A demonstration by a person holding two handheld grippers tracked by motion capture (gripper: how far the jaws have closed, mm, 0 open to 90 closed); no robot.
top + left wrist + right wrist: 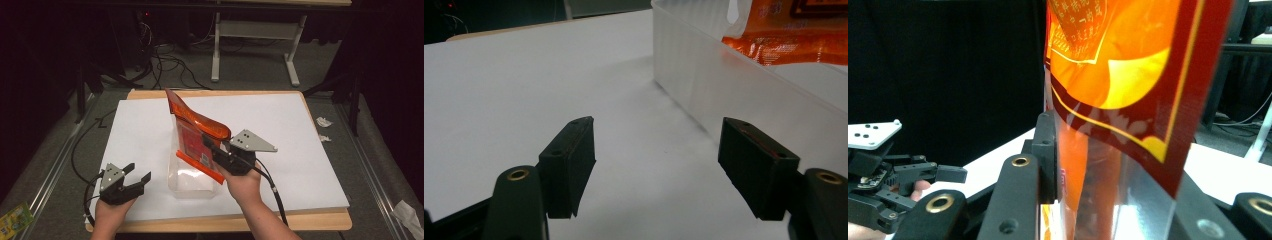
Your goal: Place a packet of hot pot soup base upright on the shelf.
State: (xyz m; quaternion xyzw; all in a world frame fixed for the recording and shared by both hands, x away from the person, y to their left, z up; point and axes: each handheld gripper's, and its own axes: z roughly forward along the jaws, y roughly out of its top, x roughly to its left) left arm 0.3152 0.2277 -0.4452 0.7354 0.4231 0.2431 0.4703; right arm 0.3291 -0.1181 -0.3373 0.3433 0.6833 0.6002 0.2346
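My right gripper (212,149) is shut on an orange and red foil packet (192,134) and holds it upright and tilted. The packet's lower end sits in a clear plastic bin (192,184) on the white table top (285,125). In the right gripper view the packet (1118,75) stands between my jaws (1108,170), the left pad pressed to it and the right jaw hidden behind it. My left gripper (139,172) rests open on the table left of the bin, holding nothing. In its own view the jaws (656,150) stand wide apart, with the bin wall (704,75) and the packet (784,45) ahead on the right.
The white top lies on a wooden board (235,220). Crumpled paper scraps (324,121) lie on the floor to the right, and a yellow-green wrapper (15,217) lies at the lower left. Cables (170,65) and a white table frame (255,30) stand behind.
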